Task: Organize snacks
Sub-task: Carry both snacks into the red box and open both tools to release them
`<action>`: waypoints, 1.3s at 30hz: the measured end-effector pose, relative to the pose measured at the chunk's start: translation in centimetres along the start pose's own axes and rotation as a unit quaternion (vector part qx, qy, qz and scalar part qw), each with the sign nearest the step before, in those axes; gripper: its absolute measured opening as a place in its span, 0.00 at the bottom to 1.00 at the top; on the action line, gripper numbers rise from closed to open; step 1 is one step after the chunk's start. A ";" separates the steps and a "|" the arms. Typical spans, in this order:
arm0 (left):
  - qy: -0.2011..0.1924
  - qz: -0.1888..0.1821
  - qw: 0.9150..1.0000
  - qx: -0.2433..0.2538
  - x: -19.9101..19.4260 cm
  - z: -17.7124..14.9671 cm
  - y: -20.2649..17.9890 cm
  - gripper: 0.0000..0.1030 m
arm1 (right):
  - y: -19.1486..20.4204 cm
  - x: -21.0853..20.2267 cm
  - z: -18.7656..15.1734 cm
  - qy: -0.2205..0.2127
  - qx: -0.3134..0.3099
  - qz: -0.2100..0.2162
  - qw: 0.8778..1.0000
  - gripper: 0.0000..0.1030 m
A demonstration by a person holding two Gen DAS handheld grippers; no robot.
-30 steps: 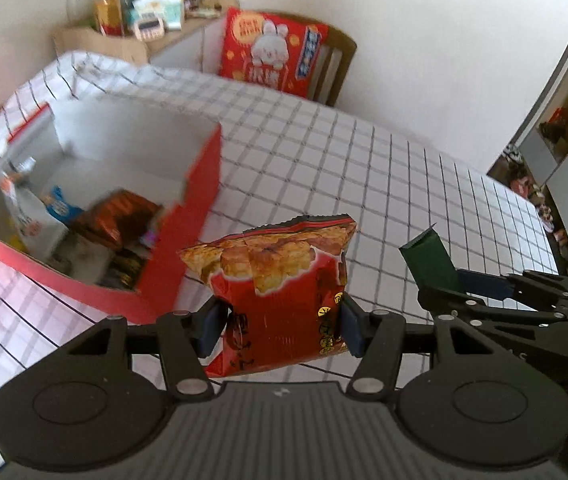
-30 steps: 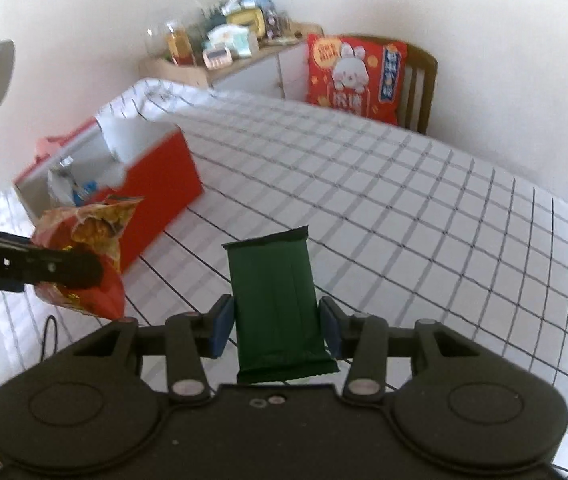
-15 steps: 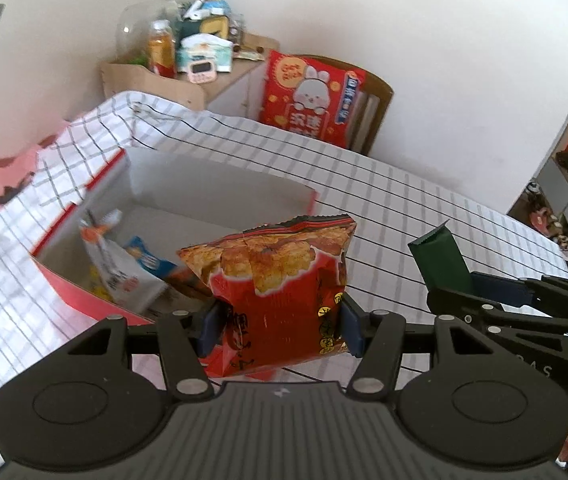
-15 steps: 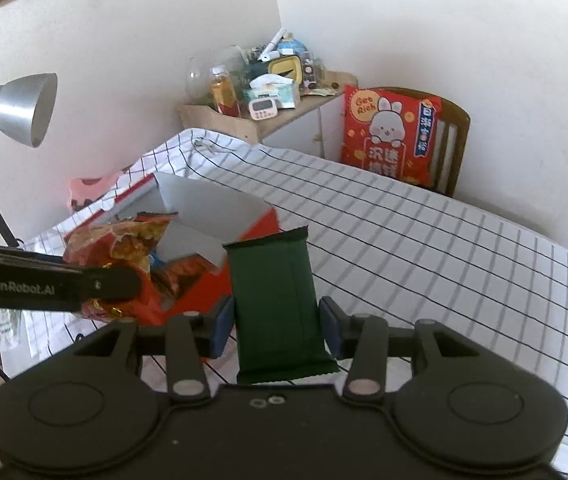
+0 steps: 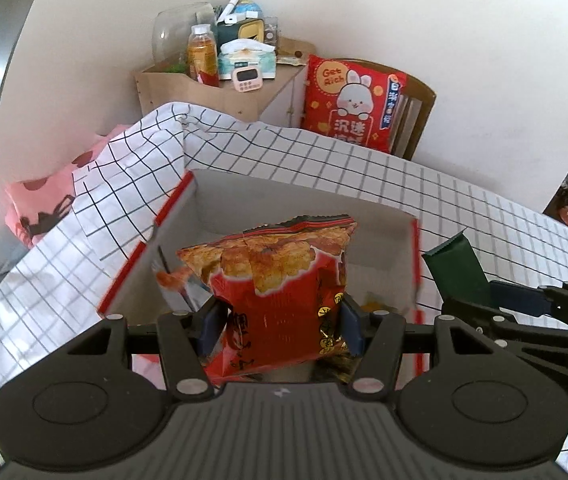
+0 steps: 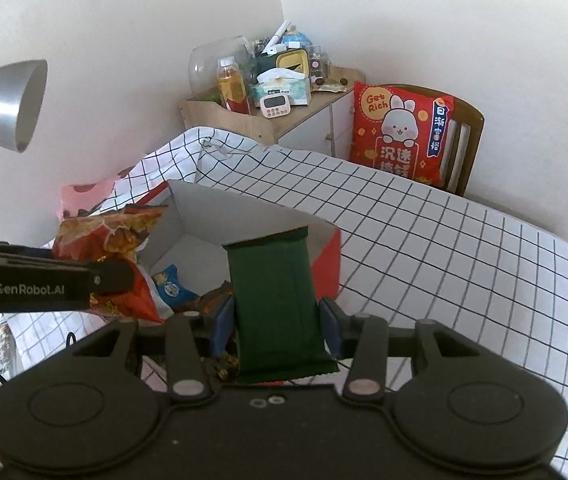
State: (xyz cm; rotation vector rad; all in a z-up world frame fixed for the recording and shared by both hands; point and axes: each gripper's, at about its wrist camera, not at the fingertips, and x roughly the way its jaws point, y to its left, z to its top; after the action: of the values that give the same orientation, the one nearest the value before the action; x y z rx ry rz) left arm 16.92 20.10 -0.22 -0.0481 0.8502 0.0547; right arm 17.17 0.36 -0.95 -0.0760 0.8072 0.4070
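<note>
Red chip bag (image 5: 284,280) pinched in left tongs (image 5: 279,330), green packet (image 6: 279,304) pinched in right tongs (image 6: 275,330), both over the box (image 5: 296,196) at twelve o'clock. Delivery step; next, lower and release inside.

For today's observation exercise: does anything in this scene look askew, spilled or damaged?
Nothing looks spilled or damaged. The tablecloth is rumpled at the far corner, behind the box. The chip bag and green packet are simply held in the grippers.
</note>
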 end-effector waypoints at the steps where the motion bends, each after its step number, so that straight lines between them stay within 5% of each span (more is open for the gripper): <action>1: 0.002 0.001 1.000 0.001 0.5 0.3 0.4 0.56 | 0.4 0.6 0.2 0.003 0.000 -0.002 1.000 0.43; 10: 0.028 0.014 1.000 0.000 5.5 2.7 2.7 0.56 | 2.6 5.8 1.4 0.033 -0.014 -0.013 0.999 0.43; 23: 0.114 0.015 0.993 0.023 11.6 3.0 2.3 0.57 | 4.2 11.9 0.7 0.098 -0.050 -0.014 0.994 0.43; 32: 0.133 0.011 0.991 0.025 12.5 2.8 1.8 0.59 | 4.7 12.6 0.0 0.115 -0.062 -0.013 0.991 0.43; 39: 0.122 -0.001 0.992 0.012 11.5 2.2 2.3 0.64 | 4.2 11.6 0.0 0.103 -0.051 -0.005 0.993 0.54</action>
State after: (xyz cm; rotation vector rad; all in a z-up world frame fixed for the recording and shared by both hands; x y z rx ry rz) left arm 25.96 22.82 -7.45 -0.0338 1.0961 0.0375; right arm 22.72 8.03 -8.83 -0.2201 0.9883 0.4367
